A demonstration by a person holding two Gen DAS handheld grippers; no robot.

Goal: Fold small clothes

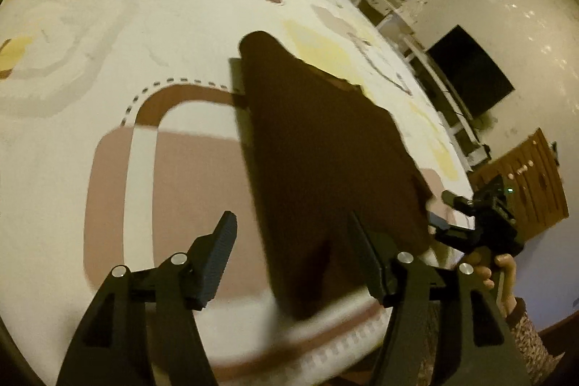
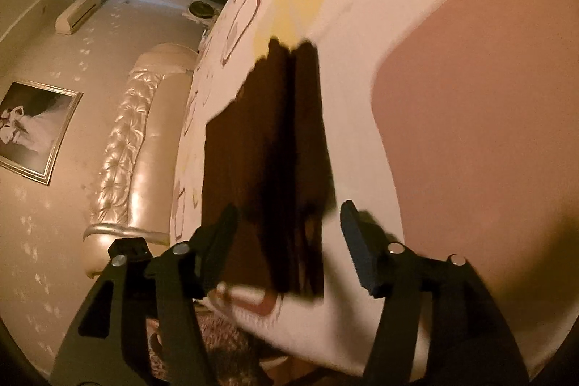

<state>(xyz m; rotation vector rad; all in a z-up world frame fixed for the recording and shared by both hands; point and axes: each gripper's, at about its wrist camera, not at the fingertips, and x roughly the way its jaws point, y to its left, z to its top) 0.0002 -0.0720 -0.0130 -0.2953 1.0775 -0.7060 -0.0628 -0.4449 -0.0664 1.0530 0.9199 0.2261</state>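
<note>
Brown garment [image 1: 325, 151] flat on patterned bedsheet [image 1: 108, 42], left gripper [image 1: 289, 241] spread wide, right gripper [image 2: 289, 227] likewise, both empty

I am looking at the bed [image 1: 108, 35] in its patterned sheet; a dark brown garment [image 1: 325, 151] is lying flat near its front edge.

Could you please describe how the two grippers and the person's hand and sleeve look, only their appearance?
The left gripper and the right gripper are matte black, with angular arms, round silver bolt heads and flat fingers with ribbed pads. In the left wrist view a bare hand shows, with a speckled brown patterned sleeve. No cables are visible.
</note>
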